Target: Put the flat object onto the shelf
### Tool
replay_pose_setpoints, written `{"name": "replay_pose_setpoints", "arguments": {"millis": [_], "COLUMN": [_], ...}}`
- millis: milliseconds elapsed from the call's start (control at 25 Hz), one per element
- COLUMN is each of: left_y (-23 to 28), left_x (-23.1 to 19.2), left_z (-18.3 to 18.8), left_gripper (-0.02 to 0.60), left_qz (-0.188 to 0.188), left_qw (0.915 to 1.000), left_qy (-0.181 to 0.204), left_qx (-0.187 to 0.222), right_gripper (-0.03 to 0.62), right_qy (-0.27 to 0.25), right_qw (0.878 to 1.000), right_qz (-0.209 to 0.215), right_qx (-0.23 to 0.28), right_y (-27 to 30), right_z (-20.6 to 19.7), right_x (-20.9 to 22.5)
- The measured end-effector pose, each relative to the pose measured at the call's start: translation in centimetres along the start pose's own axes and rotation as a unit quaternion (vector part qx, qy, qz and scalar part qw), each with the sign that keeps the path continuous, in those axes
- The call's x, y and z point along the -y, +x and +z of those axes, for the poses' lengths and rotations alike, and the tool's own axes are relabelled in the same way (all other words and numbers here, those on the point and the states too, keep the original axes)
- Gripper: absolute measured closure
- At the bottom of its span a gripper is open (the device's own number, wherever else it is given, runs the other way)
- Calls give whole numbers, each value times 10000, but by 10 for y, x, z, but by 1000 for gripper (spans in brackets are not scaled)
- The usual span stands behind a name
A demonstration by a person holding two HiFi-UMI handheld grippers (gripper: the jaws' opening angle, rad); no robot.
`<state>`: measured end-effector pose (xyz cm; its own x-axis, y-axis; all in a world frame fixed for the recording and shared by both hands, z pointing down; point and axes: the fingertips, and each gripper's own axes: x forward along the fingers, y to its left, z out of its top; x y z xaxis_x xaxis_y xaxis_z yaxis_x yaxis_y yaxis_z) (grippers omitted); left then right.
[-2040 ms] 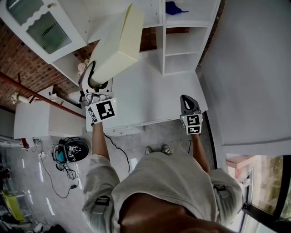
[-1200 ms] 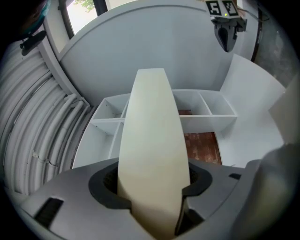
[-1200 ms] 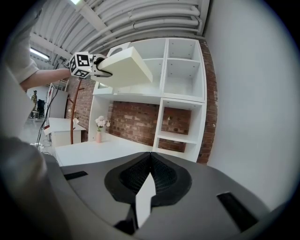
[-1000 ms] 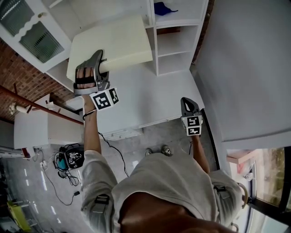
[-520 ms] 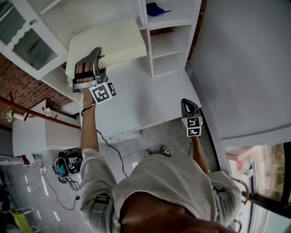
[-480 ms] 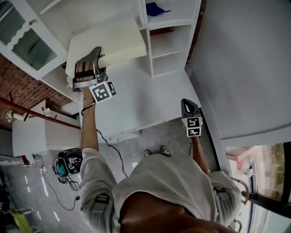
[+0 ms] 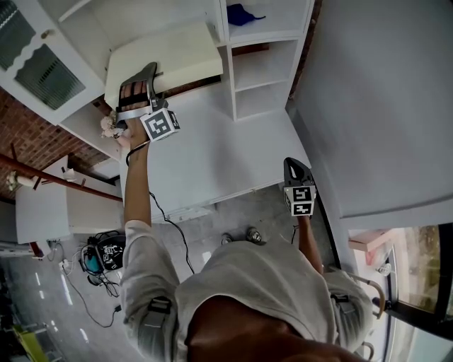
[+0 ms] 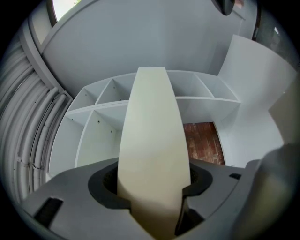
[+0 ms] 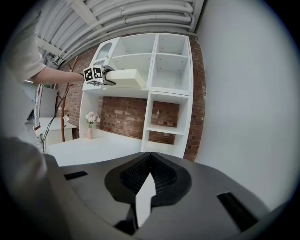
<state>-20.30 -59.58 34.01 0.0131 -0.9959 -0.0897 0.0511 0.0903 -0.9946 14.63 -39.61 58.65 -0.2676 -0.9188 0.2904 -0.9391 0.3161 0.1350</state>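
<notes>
L gripper [image 8: 150, 190]: jaws partway apart, clamped on both faces of the cream slab [image 8: 150, 131], which fills the gap btwn them and runs straight out ahead. In head view the L gripper [image 7: 139, 79] grips the slab [image 7: 170, 55] at its near-left end, w/ the person's arm stretched out behind it.

Slab is level, off the table [image 7: 212, 152], up at the shelf unit [image 7: 228, 63]. Its far end is in the left bay, close to the upright divider. Right gripper view shows the slab [image 9: 124, 76] just above the left shelf board; can't tell if it touches the unit [image 9: 171, 91].

R gripper [image 9: 149, 158]: jaws together, tips meeting, nothing btwn them. It sits low by the table's near-right edge in head view [image 7: 294, 170], well apart from the slab.

Also: small vase w/ flowers [image 9: 89, 125] on the table below the L gripper; blue item [image 7: 241, 13] in a top-right bay; brick wall [image 9: 124, 115] behind the unit.
</notes>
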Motion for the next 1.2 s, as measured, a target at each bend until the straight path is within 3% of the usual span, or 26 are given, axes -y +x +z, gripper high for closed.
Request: {"name": "replay_pose_setpoints", "arguments": {"millis": [720,1000,1080,1120,1200], "left_y": [72,76,74,73,72], "left_x": [10,14,17,20,25], "left_z": [-14,-15,-14,-13,-12], "left_gripper": [301,301,273,182,155], "left_qz": [-432,-625,-737,-839,-967], "left_qw": [9986,9976,9968,9960,9949], "left_qy": [-143,-191,-204,-207,-221], "left_qx": [-265,-242,-237,-234,-208], "right_gripper": [566,566,566,566,566], "right_qy": [103,90,67,47,6], "right_qw": [9999,9999,9999,9999,10000], "right_qz": [-82,-43,-11,-3,-3], "right_qx": [-100,-113,-102,-91,-72], "right_y": [-3,-2,-2,-3,-3], "right_z": [-7,-8,-7,-7,-6], "right_x": [1,-5,-8,-9,-8]}}
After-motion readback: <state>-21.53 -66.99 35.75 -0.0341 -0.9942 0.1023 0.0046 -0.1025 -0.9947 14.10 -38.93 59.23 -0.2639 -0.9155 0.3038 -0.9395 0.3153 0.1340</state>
